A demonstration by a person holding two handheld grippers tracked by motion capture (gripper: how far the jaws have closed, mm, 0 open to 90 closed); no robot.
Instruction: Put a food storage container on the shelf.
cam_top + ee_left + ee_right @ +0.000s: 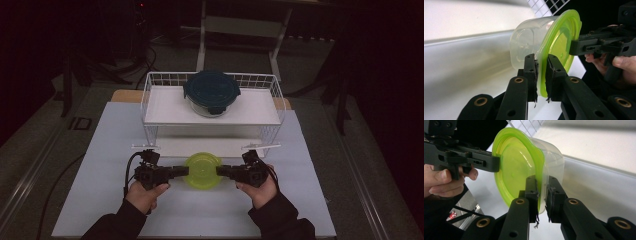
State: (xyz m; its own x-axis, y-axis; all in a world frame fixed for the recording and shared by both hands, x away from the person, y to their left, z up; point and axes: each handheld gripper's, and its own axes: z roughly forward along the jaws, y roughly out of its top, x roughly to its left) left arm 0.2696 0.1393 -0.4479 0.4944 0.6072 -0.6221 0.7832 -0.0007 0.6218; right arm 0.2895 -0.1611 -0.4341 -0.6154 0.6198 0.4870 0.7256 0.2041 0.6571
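both tongs clamp opposite rims of the green-lidded clear tub; left gripper and right gripper share its weight, likely steadying it near the table's front edge, before the wire rack.

A tub is sitting on the table before the rack, between the left gripper and right gripper. A second container is resting on the rack's top shelf.
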